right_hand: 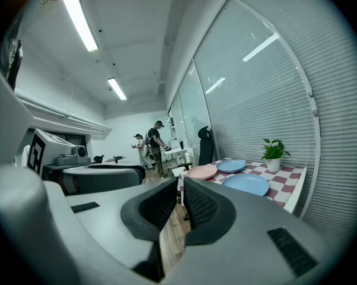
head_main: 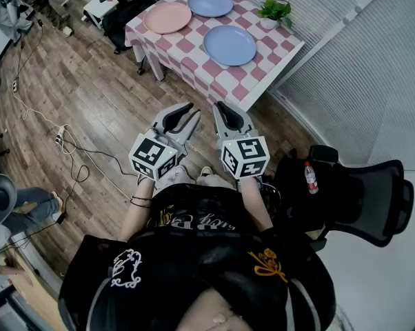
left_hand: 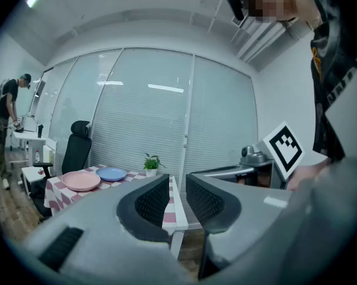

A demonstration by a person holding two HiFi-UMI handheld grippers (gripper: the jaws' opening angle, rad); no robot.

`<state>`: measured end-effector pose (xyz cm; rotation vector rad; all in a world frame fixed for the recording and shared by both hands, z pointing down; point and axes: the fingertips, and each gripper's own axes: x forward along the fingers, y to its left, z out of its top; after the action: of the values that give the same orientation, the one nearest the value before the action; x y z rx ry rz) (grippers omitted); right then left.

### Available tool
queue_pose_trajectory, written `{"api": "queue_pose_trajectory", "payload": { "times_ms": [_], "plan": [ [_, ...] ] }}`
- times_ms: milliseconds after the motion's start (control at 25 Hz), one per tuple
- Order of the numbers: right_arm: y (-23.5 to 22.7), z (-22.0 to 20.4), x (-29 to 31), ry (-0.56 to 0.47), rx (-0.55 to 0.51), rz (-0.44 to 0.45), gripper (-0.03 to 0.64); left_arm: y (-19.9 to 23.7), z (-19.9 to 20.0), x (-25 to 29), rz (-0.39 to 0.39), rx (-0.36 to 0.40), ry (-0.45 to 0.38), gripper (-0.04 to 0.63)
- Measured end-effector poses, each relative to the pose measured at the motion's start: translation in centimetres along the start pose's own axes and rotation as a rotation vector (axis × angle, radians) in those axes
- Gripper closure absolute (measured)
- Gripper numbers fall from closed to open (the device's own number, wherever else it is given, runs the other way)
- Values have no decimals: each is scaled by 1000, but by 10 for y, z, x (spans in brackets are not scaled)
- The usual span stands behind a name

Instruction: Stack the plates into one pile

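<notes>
1. The cube on each of the tongs bears black-and-white square markers. The gold lettering on the person's black shirt and the red label of a bottle on the office chair are too small to read.
2. Three round, smooth plates lie singly on the counter, which wears a pink-and-white checked cloth. The pink plate sits just beside the far blue plate, while the near blue plate lies apart from both, toward the counter's near edge. A small potted plant stands at one corner. The floor is wood plank.
3. The left tongs are clenched and empty, with grey shells and ribbed black pads, held in the air short of the counter.
4. The right tongs are likewise clenched on nothing, alongside the left.
</notes>
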<state>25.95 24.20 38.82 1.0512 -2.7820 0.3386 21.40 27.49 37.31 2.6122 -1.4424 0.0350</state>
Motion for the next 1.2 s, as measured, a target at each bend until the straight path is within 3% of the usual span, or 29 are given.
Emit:
{"api": "queue_pose_trajectory", "payload": {
  "times_ms": [920, 1200],
  "plan": [
    [-29, -29, -17, 46, 48, 39, 580, -19, -23, 11, 51, -11, 60, 511],
    [-39, -34, 2, 57, 74, 36, 580, -3, -29, 19, 46, -4, 93, 511]
  ]
}}
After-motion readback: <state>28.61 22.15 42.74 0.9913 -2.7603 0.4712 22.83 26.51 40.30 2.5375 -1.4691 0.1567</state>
